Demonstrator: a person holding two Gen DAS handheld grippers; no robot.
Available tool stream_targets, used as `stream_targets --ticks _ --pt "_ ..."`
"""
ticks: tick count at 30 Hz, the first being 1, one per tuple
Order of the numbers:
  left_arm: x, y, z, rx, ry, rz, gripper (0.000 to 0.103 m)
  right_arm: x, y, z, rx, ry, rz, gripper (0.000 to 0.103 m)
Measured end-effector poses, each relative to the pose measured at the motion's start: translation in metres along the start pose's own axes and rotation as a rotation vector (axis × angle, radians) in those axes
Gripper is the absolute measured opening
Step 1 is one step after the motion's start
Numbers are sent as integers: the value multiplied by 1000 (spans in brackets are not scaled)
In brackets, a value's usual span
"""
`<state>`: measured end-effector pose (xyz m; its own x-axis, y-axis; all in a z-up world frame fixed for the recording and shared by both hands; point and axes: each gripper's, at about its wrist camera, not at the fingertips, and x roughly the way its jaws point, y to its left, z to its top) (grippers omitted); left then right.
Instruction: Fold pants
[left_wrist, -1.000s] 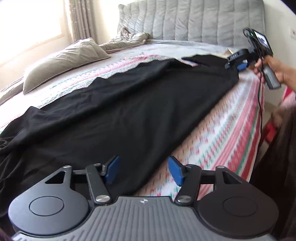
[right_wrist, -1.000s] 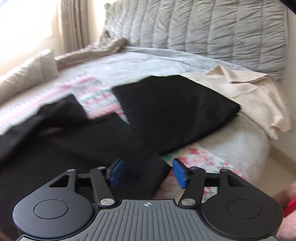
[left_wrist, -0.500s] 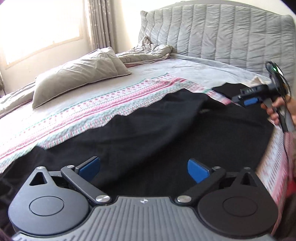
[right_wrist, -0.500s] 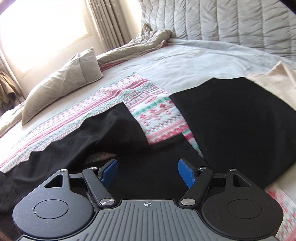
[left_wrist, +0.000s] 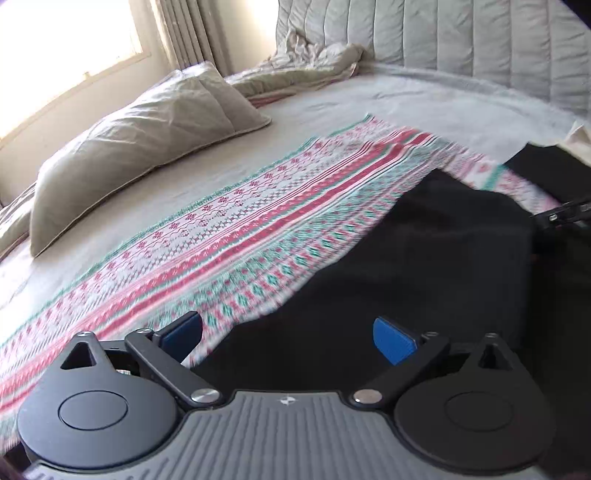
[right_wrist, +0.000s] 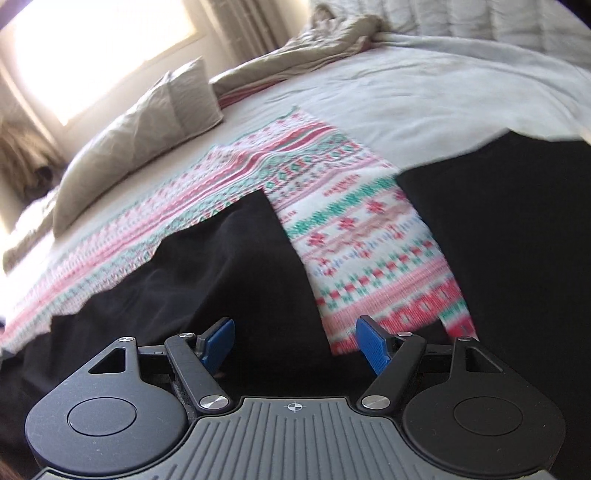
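Note:
Black pants (left_wrist: 424, 266) lie spread on the patterned bedspread (left_wrist: 236, 236). My left gripper (left_wrist: 288, 334) is open and empty, low over the pants' far edge. In the right wrist view the pants (right_wrist: 207, 273) lie at the lower left, with the bedspread (right_wrist: 354, 236) beside them. My right gripper (right_wrist: 294, 341) is open and empty, low over the pants' end. Part of the right gripper shows at the right edge of the left wrist view (left_wrist: 565, 214).
A folded black garment (right_wrist: 517, 229) lies right of the pants on the bed. A grey pillow (left_wrist: 140, 147) lies at the far left. A crumpled blanket (left_wrist: 310, 66) and a quilted headboard (left_wrist: 461, 44) are at the back. A window is at the upper left.
Both grippers have moved forward and lower over the pants, toward their far edge. Both sets of jaws have opened wider.

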<state>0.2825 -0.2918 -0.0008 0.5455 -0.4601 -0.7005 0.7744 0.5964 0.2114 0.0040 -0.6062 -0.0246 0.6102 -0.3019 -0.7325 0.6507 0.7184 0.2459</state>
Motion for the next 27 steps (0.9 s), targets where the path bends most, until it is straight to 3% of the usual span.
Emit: stream_targets --ticks 6,10,13,15,17,21,23,25,27 --pt "37 31 -1 72 67 -51 93 41 8 46 -65 25 9 72" --pt "36 67 -13 20 99 -119 87 69 8 65 -39 11 42 62" --pt "37 92 -26 -20 123 -139 86 81 24 67 -116 -10 23 35" --pt "35 106 -33 -28 131 -144 84 85 36 64 -179 -15 9 11" --pt "35 116 -37 -37 145 -136 79 80 46 61 -227 -46 -25 7" --pt "38 130 -47 -85 163 -143 59 66 51 69 -243 -129 -66 4" --pt "39 130 -47 -94 152 -165 40 63 54 75 -243 -152 -73 4" --pt "38 126 -47 -96 138 -189 7 63 60 76 -270 -166 -96 4" --pt "38 120 -46 -77 130 -174 6 64 64 75 -298 -173 -121 4"
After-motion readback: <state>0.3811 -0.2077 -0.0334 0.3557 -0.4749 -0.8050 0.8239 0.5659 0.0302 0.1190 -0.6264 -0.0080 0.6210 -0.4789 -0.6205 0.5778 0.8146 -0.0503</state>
